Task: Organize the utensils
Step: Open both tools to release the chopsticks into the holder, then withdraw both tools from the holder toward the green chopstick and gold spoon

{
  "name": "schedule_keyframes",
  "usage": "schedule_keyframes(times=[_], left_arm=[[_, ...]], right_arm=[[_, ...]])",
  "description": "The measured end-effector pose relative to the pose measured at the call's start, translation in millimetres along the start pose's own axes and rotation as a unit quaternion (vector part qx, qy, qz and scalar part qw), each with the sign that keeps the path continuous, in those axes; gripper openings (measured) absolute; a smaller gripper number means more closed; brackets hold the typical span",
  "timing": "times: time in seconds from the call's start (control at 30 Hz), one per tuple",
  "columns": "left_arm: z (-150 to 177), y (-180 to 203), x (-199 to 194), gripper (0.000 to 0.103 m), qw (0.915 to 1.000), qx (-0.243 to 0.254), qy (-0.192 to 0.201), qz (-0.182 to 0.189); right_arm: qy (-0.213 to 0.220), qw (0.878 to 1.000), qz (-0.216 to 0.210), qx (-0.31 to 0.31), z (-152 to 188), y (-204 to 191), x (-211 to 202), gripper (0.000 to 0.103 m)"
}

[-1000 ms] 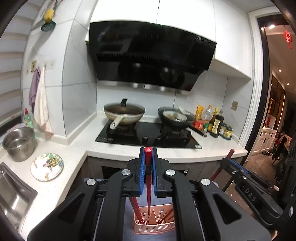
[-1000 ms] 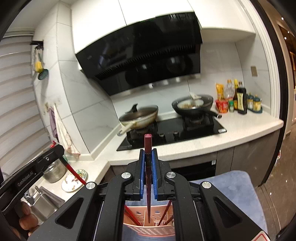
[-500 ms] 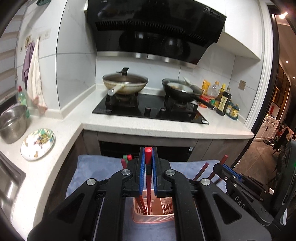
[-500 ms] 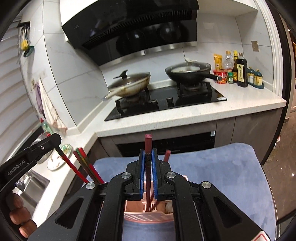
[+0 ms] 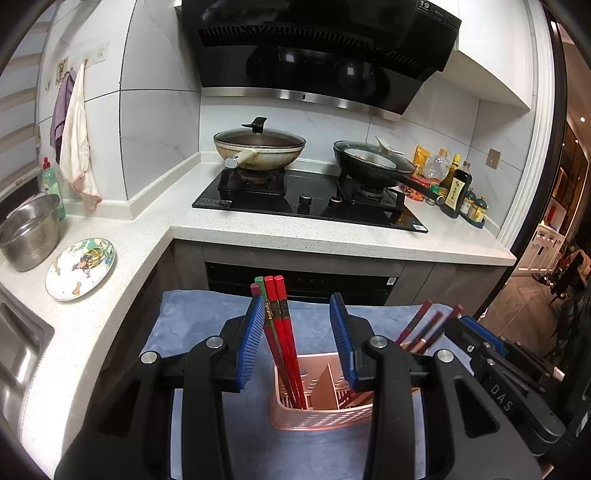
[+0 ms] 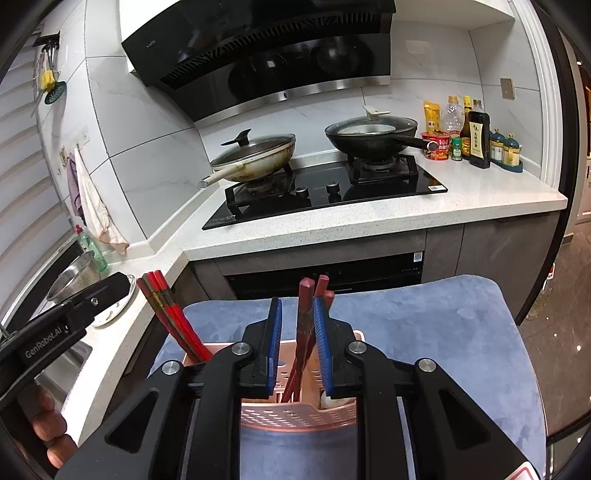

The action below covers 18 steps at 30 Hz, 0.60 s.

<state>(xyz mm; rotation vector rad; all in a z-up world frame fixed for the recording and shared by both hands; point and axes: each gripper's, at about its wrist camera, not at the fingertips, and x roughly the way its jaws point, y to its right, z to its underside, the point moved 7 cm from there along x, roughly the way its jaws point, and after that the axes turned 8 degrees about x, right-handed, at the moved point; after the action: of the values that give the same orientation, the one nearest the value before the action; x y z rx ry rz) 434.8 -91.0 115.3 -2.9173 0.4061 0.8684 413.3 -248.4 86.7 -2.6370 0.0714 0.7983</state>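
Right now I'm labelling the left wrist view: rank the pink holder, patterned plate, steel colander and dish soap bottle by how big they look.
1. pink holder, though it's nearest
2. patterned plate and steel colander, too alike to rank
3. dish soap bottle

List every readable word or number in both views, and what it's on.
"19": black range hood, top corner.
"vatti", roughly: hood front.
"DAS": black right gripper.
"GenRobot.AI": black left gripper.
Dark sauce bottle label, stove sticker: too small.

black grippers, blue ribbed fingers (image 5: 255, 343), silver screws.
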Motion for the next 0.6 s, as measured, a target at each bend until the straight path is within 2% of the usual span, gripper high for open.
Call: schedule_keyframes(times=[0.2, 0.33, 0.47, 0.6], left_arm=[[7, 2, -11, 0.045, 0.9999, 0.008, 0.000, -0.010], [14, 5, -20, 0.046, 0.9998, 0.013, -0.004, -0.011], [23, 8, -32, 0.046, 0.9997, 0.018, -0.007, -0.014], [36, 13, -49, 0.053, 0.9997, 0.022, -0.006, -0.013]], right_arm=[[0.010, 1.000, -0.006, -0.009, 0, -5, -20, 0.026], [0.016, 1.000, -0.009, -0.017, 7, -8, -39, 0.030], [0.011, 1.000, -0.014, -0.019, 18, -7, -54, 0.031], [0.007, 1.000, -0.015, -0.026, 35, -7, -70, 0.031]])
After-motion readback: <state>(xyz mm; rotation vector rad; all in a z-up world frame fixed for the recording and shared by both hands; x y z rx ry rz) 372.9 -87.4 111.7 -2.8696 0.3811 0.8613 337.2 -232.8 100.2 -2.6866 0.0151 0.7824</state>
